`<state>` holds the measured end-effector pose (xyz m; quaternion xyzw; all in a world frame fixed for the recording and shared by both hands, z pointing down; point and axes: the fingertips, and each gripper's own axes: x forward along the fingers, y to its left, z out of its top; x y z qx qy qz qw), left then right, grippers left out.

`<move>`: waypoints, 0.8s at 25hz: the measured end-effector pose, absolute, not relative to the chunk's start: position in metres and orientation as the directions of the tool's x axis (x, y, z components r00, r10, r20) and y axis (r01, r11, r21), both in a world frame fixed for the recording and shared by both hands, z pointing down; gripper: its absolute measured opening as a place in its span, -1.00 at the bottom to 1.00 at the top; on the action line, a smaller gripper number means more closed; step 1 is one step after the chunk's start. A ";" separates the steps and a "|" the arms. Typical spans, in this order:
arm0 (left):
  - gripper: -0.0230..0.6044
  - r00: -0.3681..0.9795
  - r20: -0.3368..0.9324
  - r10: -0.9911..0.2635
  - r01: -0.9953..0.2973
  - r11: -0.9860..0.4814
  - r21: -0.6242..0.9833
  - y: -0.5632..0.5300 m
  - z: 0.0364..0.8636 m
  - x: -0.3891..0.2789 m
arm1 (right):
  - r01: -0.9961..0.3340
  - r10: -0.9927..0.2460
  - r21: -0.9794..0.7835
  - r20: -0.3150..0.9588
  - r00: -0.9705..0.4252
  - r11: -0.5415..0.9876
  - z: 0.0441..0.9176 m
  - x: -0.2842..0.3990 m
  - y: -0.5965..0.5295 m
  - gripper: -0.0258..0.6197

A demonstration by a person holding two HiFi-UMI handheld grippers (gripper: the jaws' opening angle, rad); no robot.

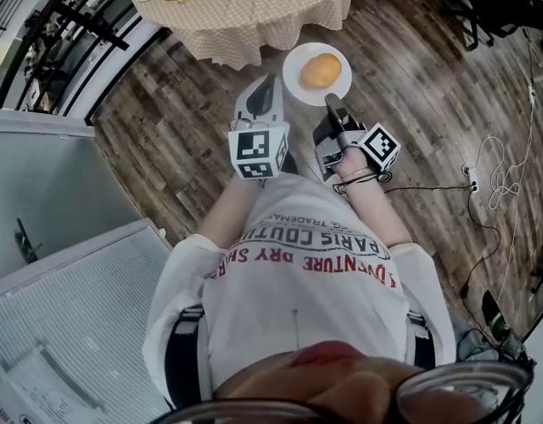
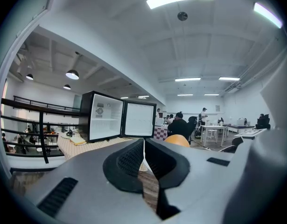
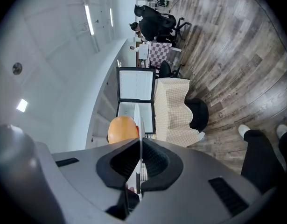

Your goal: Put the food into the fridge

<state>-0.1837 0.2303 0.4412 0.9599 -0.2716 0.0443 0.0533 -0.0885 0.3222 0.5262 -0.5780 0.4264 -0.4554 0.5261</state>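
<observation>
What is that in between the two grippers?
A white plate with a round bun on it. The head view shows it, with the left gripper and right gripper each pinching its rim.

worn: white short-sleeved T-shirt point(image 1: 297, 276), red and dark lettering | straps point(image 1: 184, 343): dark, both sides | left gripper point(image 1: 271, 82), right gripper point(image 1: 331, 102): grey shells, black ribbed fingers point(image 2: 129, 160), black-and-white marker cubes point(image 1: 258, 153)
</observation>
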 end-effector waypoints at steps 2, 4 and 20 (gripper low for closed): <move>-0.84 0.851 0.119 -0.511 -0.521 -0.850 0.080 0.227 0.443 -0.176 | -0.003 -0.970 -0.997 0.077 0.229 -0.080 0.526 -0.081 0.319 -0.82; -0.84 0.853 0.125 -0.506 -0.517 -0.852 0.080 0.218 0.444 -0.167 | 0.004 -0.968 -0.996 0.090 0.234 -0.092 0.529 -0.072 0.312 -0.82; -0.84 0.869 0.164 -0.466 -0.488 -0.861 0.144 0.038 0.450 -0.055 | 0.036 -0.954 -0.987 0.162 0.253 -0.158 0.537 0.034 0.149 -0.82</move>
